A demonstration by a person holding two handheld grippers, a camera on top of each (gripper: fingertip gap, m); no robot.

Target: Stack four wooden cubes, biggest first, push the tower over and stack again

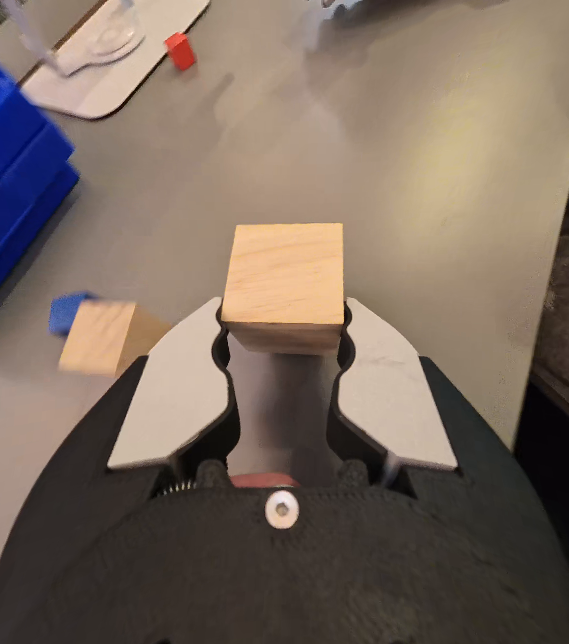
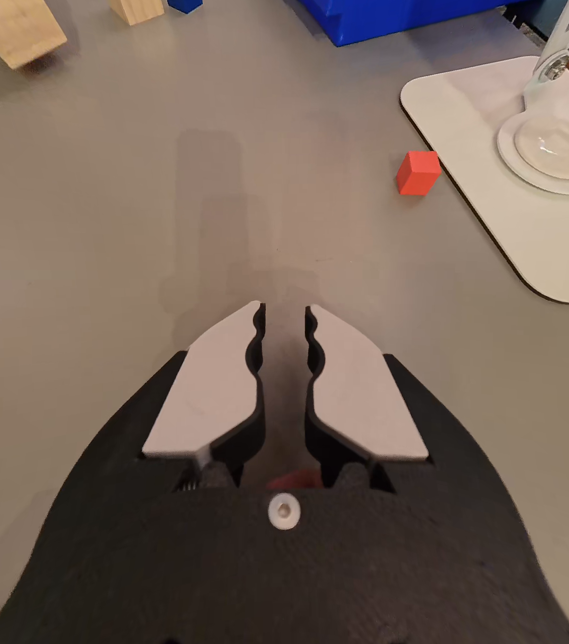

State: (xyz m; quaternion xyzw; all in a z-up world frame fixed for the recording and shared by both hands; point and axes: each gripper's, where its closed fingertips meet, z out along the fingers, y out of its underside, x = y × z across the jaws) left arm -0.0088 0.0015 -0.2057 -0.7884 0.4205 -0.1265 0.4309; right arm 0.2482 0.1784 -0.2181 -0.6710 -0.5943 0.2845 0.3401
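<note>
My left gripper [image 1: 283, 306] is shut on a large plain wooden cube [image 1: 284, 275] and holds it just above the grey table; the same cube shows at the top left of the right wrist view [image 2: 14, 29]. A smaller plain wooden cube [image 1: 96, 336] sits on the table to its left, with a small blue cube [image 1: 63, 312] right behind it. A small red cube [image 1: 180, 50] lies far ahead. My right gripper [image 2: 285, 308] is empty, its jaws a narrow gap apart, low over bare table, with the red cube [image 2: 418, 173] ahead to its right.
A blue plastic bin [image 1: 0, 156] stands along the left side. A white board [image 2: 485, 174] carrying a clear stand with a round base [image 2: 554, 150] lies beside the red cube. The table's edge [image 1: 554, 244] runs down the right of the left wrist view. The gap from one gripper's tips to the other's is roughly 30 centimeters.
</note>
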